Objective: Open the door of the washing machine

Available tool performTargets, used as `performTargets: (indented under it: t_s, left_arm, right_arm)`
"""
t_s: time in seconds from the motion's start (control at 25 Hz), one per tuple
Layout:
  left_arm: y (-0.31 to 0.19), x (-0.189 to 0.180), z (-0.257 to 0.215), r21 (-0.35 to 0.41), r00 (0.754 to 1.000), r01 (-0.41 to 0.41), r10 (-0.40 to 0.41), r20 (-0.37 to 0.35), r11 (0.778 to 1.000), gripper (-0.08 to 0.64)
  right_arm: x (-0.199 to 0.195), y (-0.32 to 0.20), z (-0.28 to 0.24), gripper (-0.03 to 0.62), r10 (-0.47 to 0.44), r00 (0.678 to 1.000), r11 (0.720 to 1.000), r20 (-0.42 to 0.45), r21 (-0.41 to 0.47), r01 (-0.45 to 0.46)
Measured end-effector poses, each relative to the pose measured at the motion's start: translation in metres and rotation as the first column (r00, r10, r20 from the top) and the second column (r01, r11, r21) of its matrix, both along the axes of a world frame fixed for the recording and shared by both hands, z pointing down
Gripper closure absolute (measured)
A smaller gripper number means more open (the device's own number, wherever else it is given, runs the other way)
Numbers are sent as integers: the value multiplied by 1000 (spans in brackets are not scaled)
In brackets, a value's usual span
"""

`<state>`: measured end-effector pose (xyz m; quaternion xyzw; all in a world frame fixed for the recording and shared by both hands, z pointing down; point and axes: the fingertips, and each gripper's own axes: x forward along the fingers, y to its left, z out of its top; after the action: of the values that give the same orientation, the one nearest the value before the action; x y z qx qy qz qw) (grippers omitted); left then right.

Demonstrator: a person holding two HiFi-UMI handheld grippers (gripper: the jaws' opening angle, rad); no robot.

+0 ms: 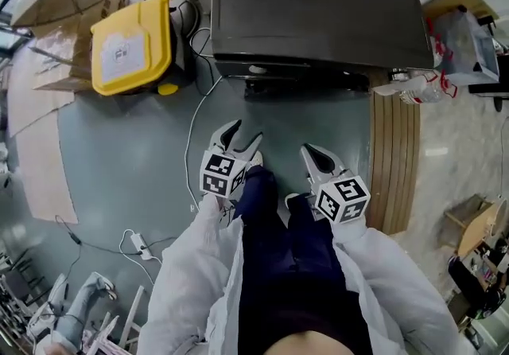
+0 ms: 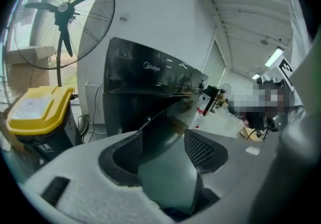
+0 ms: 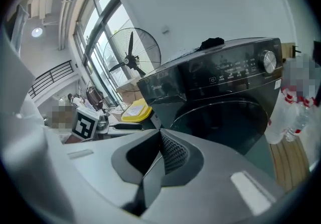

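Observation:
The black washing machine (image 1: 318, 11) stands ahead of me, seen from above in the head view. Its round dark door (image 3: 220, 122) is closed; the control panel with a dial (image 3: 269, 61) sits above it. My left gripper (image 1: 242, 135) hangs open over the grey floor, a short way in front of the machine, nothing between its jaws. My right gripper (image 1: 316, 156) is beside it, shut and empty, also short of the machine. In the left gripper view the left gripper (image 2: 168, 127) points at the machine's left front corner (image 2: 145, 82). The right gripper (image 3: 160, 133) faces the door.
A yellow-lidded bin (image 1: 131, 47) stands left of the machine, with a large fan (image 2: 62, 9) and cardboard (image 1: 48, 35) beyond. Cables (image 1: 191, 126) run across the floor. A wooden pallet (image 1: 394, 162) and plastic bottles (image 1: 417, 89) lie at the right.

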<state>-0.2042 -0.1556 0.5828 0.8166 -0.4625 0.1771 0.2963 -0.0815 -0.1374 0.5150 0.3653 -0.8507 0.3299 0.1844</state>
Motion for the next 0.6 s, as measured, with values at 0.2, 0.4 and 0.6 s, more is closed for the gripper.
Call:
performTargets:
  t_s: [0.2, 0.4, 0.6]
  left_arm:
    - [-37, 10, 41, -39, 996, -92, 92, 10, 995, 310]
    - [-69, 12, 79, -62, 981, -172, 177, 78, 983, 311]
    - [-96, 15, 107, -98, 958, -252, 263, 116, 963, 311]
  right_arm:
    - [-6, -31, 19, 584, 73, 997, 997, -12, -8, -73]
    - [-10, -51, 36, 584, 123, 992, 992, -16, -21, -123]
    - [-13, -54, 44, 584, 147, 989, 988, -13, -46, -147]
